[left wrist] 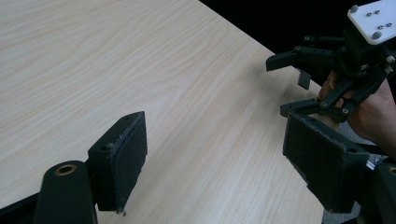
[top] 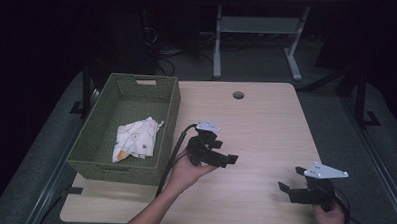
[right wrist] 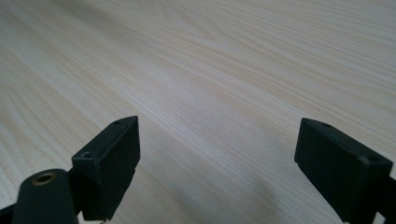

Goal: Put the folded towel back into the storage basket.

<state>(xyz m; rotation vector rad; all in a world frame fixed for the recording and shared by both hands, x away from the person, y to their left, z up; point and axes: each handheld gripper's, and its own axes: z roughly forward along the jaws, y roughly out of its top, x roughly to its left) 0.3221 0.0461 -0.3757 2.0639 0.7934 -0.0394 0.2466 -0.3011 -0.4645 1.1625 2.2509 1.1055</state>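
Both hand-held grippers (top: 224, 158) (top: 290, 181) agape over bare table (top: 266, 124); perhaps cloth (top: 134, 138) in basket (top: 171, 111).

I am counting one green woven plastic basket (top: 169, 111) sitting at the light wooden table's (top: 266, 119) left edge, one white patterned cloth (top: 134, 139) inside it, and two black two-jaw grippers: left gripper (top: 226, 160), right gripper (top: 290, 179).
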